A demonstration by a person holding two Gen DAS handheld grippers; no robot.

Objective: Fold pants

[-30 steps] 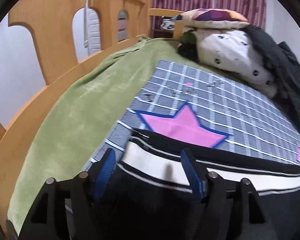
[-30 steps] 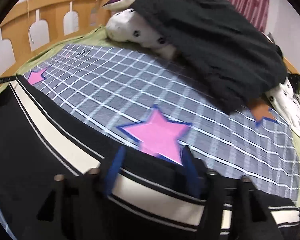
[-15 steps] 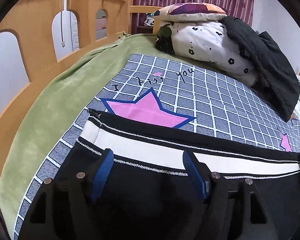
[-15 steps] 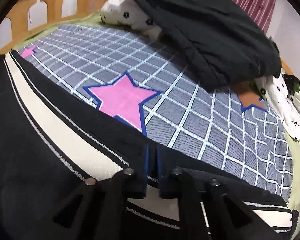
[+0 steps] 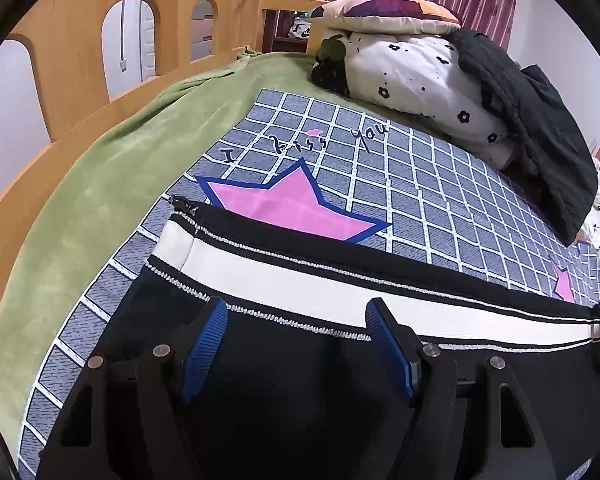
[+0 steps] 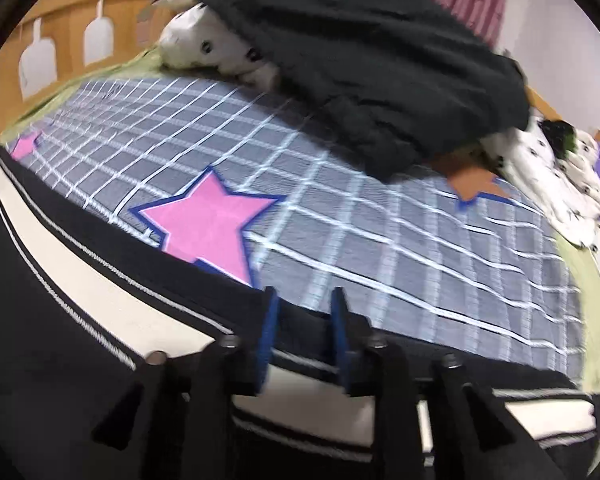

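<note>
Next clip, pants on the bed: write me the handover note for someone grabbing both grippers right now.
Left gripper: open, jaws wide apart, over the black pants just short of the white side stripe; holding nothing.
Right gripper: jaws apart with a narrow gap, at the pants' far edge; picture is blurred, no firm pinch visible.
Pants lie flat on the checked blanket, stripe along the far edge, partly covering a pink star.
Done: pants spread out.
Left: no fold visible yet; grip the edge and fold.
</note>
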